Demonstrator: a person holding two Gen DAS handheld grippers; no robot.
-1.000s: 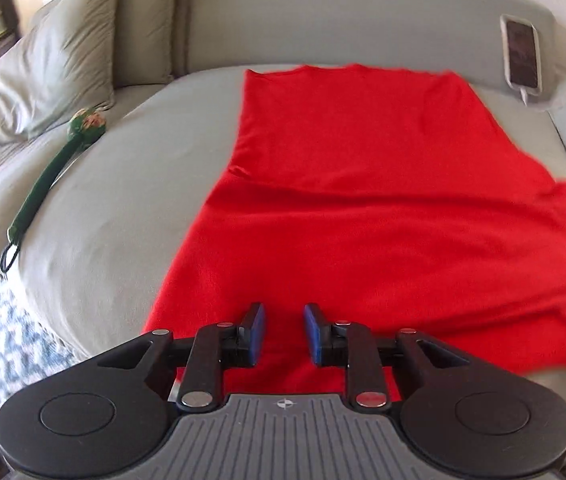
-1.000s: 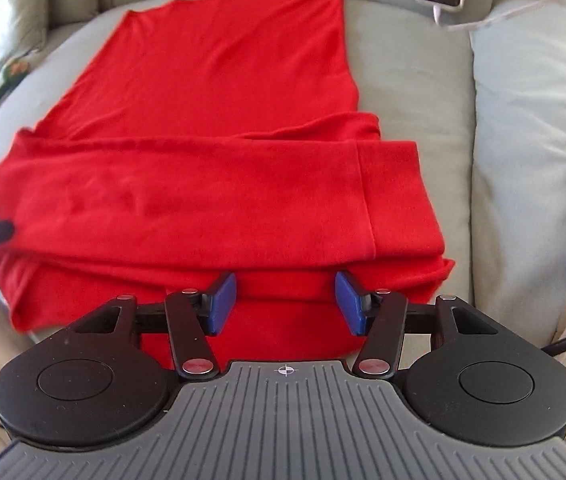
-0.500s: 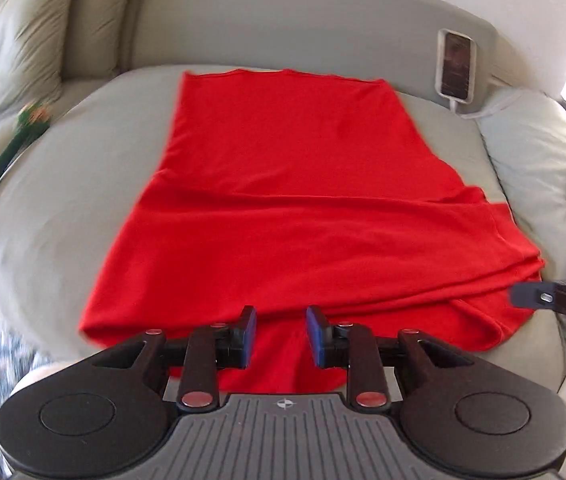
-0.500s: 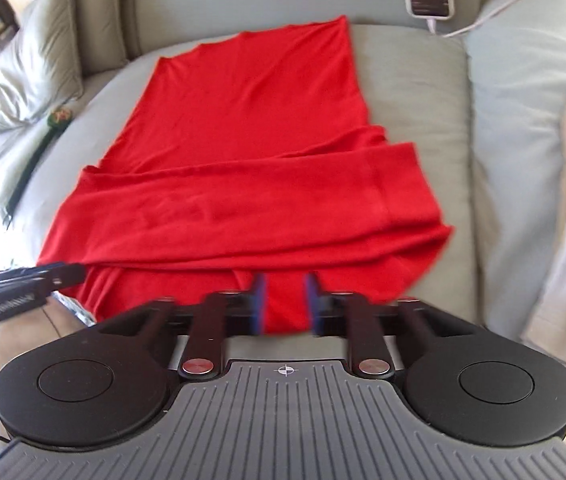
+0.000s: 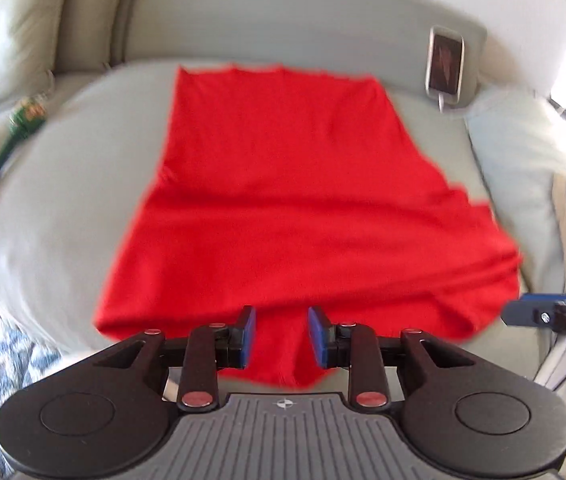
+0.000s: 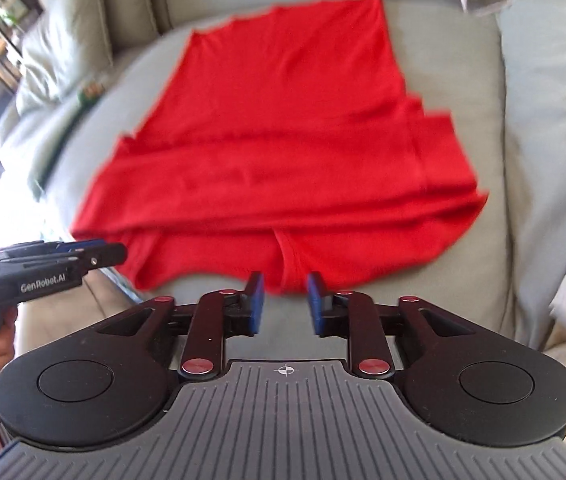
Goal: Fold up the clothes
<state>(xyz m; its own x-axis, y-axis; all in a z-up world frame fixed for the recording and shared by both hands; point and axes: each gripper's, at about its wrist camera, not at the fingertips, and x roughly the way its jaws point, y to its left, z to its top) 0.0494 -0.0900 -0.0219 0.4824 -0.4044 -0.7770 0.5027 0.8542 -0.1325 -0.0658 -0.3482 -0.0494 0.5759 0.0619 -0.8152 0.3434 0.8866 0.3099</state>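
Red garment [image 5: 283,208] lies flat on the grey sofa seat [image 5: 63,208], sleeves folded across its near part. Left gripper [image 5: 281,336] hangs over the near hem — jaws apart, just been opening, nothing pinched. Right gripper [image 6: 285,304] over the same edge, jaws apart, just been opening too, cloth not gripped. Phone [image 5: 445,64] leans on the backrest; green object [image 5: 27,114] at the seat's left.

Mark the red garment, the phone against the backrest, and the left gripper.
red knit garment [image 5: 283,184], left wrist view, middle of its body
phone [image 5: 445,62], left wrist view, screen
left gripper [image 5: 281,334], left wrist view, between its fingertips
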